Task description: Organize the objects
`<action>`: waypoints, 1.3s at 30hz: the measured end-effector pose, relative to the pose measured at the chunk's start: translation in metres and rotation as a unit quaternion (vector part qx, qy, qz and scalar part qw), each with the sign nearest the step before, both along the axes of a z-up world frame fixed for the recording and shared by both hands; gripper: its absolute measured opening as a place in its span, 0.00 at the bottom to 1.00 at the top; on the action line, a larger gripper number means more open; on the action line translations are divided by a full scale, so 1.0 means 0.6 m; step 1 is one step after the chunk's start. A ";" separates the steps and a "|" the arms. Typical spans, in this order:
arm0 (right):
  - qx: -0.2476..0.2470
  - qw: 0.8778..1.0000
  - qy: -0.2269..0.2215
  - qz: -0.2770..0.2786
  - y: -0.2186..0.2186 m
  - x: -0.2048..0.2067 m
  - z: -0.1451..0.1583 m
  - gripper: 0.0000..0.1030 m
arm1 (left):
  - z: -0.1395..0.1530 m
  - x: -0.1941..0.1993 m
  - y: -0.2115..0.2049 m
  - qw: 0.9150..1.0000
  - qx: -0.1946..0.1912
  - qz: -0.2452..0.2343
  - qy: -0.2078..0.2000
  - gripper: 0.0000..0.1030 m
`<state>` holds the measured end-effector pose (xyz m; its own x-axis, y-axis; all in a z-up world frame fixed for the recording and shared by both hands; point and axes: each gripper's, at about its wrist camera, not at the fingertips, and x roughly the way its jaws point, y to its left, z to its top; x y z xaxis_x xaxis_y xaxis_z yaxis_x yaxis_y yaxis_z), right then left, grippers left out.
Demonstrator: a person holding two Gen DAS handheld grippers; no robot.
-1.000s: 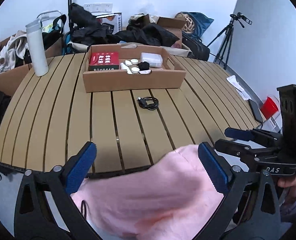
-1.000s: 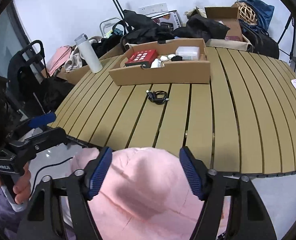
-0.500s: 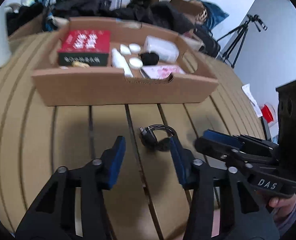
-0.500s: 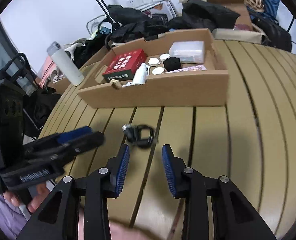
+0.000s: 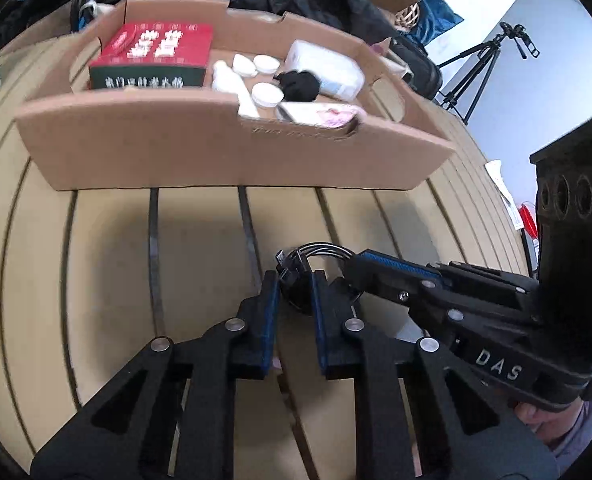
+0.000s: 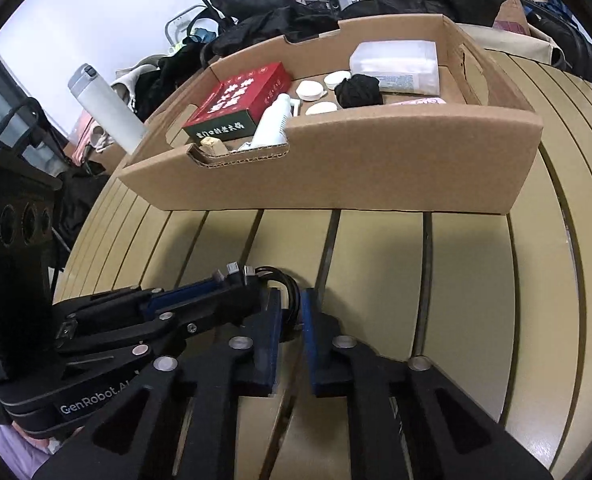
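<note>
- Left wrist view: the coiled black cable [image 5: 309, 268] lies on the slatted worktop [image 5: 108, 264] at lower centre of the frame, in front of the cardboard box [image 5: 224, 152] that fills the upper half.
- The left tool [image 5: 294, 286] has just been closing and is clamped on the near side of the coil, which sits between its blue pads.
- The right tool [image 5: 369, 266] comes in from the lower right; its tip meets the right side of the same cable, and its jaws are closed on it.
- The lower part of the coil is hidden behind the left tool's fingers.
- Right wrist view: the cable [image 6: 286, 286] is at lower centre, below the box [image 6: 375, 168].
- The right tool [image 6: 292, 308] has also just been closing and grips the loop between its pads.
- The left tool [image 6: 236, 284] enters from the lower left, its tip over the cable's connector ends [image 6: 240, 269].
- Most of the coil is covered by the two tools; the box contents at the frame top are partly cut by its front wall.
</note>
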<state>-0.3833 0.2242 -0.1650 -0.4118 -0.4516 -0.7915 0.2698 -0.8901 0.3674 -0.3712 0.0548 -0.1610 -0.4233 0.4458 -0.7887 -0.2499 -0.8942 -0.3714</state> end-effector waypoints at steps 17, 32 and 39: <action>-0.029 0.994 0.110 0.009 0.014 0.130 0.223 0.07 | 0.223 0.136 -0.014 0.993 0.034 -0.007 0.109 0.12; -0.038 0.995 0.090 0.009 0.020 -0.080 0.259 0.07 | 0.252 -0.105 -0.010 0.997 0.024 -0.008 0.076 0.12; -0.037 0.999 0.020 0.006 -0.004 -0.300 0.171 0.07 | 0.167 -0.310 -0.017 1.000 -0.008 0.011 0.014 0.12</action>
